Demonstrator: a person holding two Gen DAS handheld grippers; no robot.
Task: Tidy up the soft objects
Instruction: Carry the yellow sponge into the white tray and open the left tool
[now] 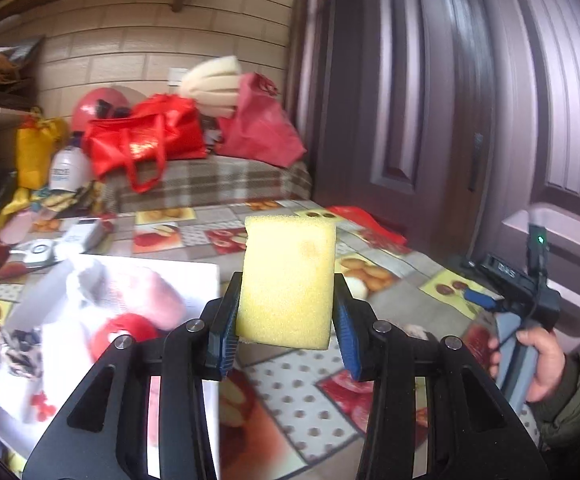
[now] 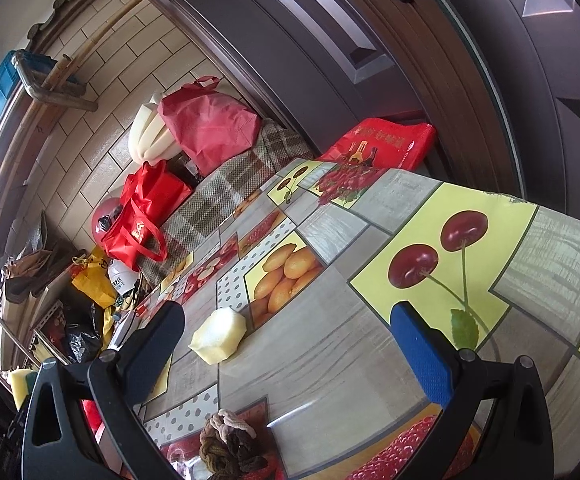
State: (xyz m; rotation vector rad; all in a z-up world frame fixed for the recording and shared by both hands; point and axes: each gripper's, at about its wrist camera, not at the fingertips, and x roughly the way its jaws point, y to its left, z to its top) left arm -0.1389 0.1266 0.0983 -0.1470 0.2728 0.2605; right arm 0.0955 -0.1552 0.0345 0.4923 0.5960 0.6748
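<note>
Currently, left wrist view: left gripper [image 1: 286, 312] clamps the yellow sponge [image 1: 288, 284] upright, clear above the tabletop [image 1: 290, 392]; white tray [image 1: 194, 280] of soft items lies lower left. Keep squeeze light and carry level. Right wrist view: right gripper [image 2: 290, 344] stands open and empty, pale foam block [image 2: 218, 335] and knotted cord [image 2: 230, 444] ahead on the tabletop.

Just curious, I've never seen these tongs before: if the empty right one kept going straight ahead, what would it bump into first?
Probably the pale sponge block lying on the fruit-print tablecloth, though depth is hard to judge.
</note>
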